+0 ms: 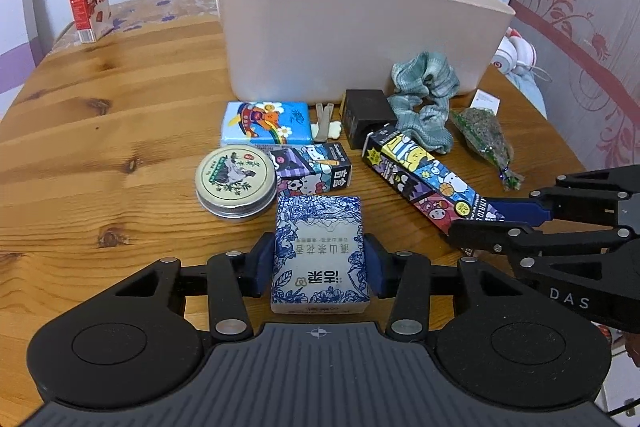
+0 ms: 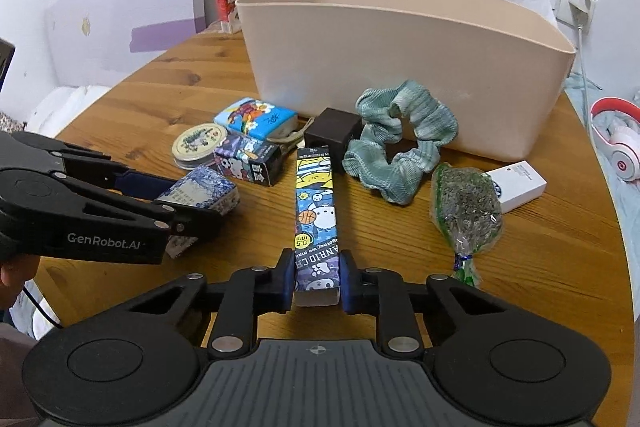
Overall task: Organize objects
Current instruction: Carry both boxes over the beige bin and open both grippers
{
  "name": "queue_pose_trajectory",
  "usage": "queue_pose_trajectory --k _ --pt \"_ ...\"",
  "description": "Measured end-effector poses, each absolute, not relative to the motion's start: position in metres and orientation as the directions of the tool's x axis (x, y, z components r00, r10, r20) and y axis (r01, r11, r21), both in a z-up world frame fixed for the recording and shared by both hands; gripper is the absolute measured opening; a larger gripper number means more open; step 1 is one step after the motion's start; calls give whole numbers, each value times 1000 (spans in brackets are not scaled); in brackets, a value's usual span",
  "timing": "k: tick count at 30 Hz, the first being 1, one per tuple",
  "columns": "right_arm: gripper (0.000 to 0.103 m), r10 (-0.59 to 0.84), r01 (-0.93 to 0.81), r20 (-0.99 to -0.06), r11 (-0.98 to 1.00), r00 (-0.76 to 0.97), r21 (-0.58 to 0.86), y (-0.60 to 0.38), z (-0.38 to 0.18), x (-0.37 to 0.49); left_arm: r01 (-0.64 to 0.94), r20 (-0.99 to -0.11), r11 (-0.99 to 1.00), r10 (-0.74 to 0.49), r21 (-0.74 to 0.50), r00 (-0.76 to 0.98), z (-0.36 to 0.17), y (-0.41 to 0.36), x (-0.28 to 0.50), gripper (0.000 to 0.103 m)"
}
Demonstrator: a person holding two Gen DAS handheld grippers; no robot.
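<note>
My left gripper (image 1: 319,267) is shut on a blue-and-white floral box (image 1: 319,251) lying on the wooden table (image 1: 100,131); the box also shows in the right wrist view (image 2: 200,193). My right gripper (image 2: 316,277) is shut on the near end of a long cartoon-printed box (image 2: 316,215), which also shows in the left wrist view (image 1: 424,179). A large beige bin (image 1: 352,27) stands open at the back of the table. The right gripper shows in the left wrist view (image 1: 496,217), the left one in the right wrist view (image 2: 176,205).
In front of the bin lie a round tin (image 1: 236,183), a Hello Kitty box (image 1: 312,169), a blue tissue pack (image 1: 266,123), a black cube (image 1: 366,115), a teal scrunchie (image 1: 424,95), a herb bag (image 2: 466,203) and a white box (image 2: 520,183). A red carton (image 1: 88,1) stands far left.
</note>
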State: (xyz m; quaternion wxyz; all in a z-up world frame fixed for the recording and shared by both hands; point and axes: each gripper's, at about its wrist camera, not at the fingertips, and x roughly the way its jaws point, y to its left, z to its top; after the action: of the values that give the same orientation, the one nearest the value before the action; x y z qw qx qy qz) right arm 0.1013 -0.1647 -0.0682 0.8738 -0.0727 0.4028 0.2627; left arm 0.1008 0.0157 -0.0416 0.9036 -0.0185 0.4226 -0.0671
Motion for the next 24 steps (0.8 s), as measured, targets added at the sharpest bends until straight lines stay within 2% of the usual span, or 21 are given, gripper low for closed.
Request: queue_pose_trajectory --k 6,13,21,24 --pt "22 399 -503 -712 861 578 75 -169 -55 88 112 -740 987 -162 -117 653 -27 21 93 47" --pt "22 369 -440 -635 897 679 51 -184 -21 84 113 -654 987 -160 -114 739 16 28 97 47" --pt "22 332 -374 -544 927 771 36 -196 16 109 120 -547 990 -137 -68 826 61 23 138 47" --pt "22 318 -358 -517 933 795 23 -197 27 124 95 -544 992 -124 -80 830 71 23 164 47"
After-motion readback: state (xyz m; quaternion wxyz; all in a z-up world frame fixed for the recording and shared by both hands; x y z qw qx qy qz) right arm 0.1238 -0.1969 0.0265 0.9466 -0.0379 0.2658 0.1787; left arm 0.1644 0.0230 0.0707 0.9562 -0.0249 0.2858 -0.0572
